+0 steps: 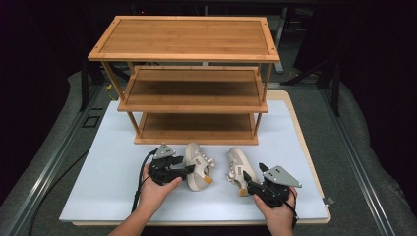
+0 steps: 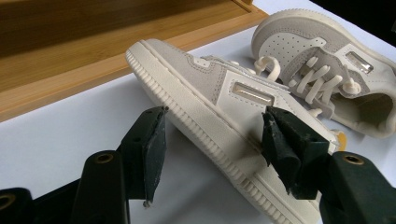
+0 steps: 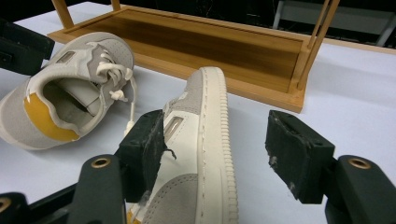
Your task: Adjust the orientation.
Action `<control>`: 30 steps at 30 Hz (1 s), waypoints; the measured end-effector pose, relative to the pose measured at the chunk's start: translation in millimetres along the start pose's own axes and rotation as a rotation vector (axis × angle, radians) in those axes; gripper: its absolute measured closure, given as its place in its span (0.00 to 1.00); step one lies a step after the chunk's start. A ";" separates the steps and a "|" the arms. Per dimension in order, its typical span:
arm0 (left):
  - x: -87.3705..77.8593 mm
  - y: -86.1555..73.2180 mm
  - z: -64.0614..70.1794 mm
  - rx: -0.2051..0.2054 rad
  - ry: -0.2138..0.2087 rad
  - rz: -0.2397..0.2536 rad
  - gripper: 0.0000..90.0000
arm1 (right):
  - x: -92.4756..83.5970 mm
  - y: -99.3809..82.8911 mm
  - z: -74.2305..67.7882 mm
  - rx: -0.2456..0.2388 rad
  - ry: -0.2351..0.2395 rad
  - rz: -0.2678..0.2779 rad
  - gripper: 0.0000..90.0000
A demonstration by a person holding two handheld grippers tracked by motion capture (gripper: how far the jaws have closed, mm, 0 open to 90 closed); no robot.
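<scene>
High view, nearest the person: each hand brings a gripper to the heel end of one shoe of a pair lying on the white mat point(image 1: 113, 191). The left gripper point(image 1: 189, 169) is at the left shoe point(image 1: 198, 166), the right gripper point(image 1: 249, 184) at the right shoe point(image 1: 239, 169), with the two shoes close together but apart. Both lie tipped onto their sides, not standing on their soles.

In the left gripper view the jaws stand wide around the shoe point(image 2: 219, 116): one pad rests against the upper by the metal tab, the other hangs clear of the ribbed sole, so nothing is clamped. In the right gripper view the jaws are likewise wide, one pad at the side of the shoe point(image 3: 201, 154), the other well clear of the sole.

These look like light, low sneakers, with a firm rubber sole and a soft suede-like upper that should give under the pads. The loose laces could snag. The best hold, I judge, is across the heel, sole on one pad and collar on the other, where the shoe is stiffest.

Beyond them stands the wooden rack point(image 1: 192, 78), its three shelves bare, the lowest just behind the shoes.
</scene>
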State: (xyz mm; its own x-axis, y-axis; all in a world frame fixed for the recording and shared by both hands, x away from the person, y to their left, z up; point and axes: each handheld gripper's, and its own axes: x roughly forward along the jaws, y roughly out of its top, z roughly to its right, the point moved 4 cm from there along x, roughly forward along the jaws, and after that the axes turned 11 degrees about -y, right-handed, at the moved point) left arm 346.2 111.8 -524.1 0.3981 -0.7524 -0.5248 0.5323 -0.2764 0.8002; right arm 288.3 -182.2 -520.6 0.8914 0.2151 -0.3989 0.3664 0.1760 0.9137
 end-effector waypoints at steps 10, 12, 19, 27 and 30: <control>-7.5 -4.9 -4.7 -0.014 0.022 0.004 0.44 | -0.5 0.2 0.1 -0.003 -0.012 0.000 0.41; -8.3 -5.6 -5.1 -0.018 0.023 0.005 0.45 | -0.6 0.2 0.4 -0.003 -0.020 -0.002 0.41; -18.4 -16.6 -12.2 -0.054 0.065 -0.016 0.51 | -1.2 0.2 0.2 -0.006 -0.016 -0.001 0.41; -41.4 -31.6 -31.7 -0.122 0.105 0.024 0.52 | -1.4 0.9 0.6 -0.002 -0.012 0.007 0.42; -44.9 -22.1 -20.8 -0.096 0.080 0.063 0.53 | -1.6 0.7 0.4 -0.004 -0.015 0.005 0.42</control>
State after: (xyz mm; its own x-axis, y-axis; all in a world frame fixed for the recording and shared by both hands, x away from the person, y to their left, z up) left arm 332.0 164.2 -524.3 0.4891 -0.7152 -0.4993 0.5721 -0.1691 0.8026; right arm 287.2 -182.8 -519.3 0.8974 0.2014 -0.3927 0.3605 0.1789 0.9155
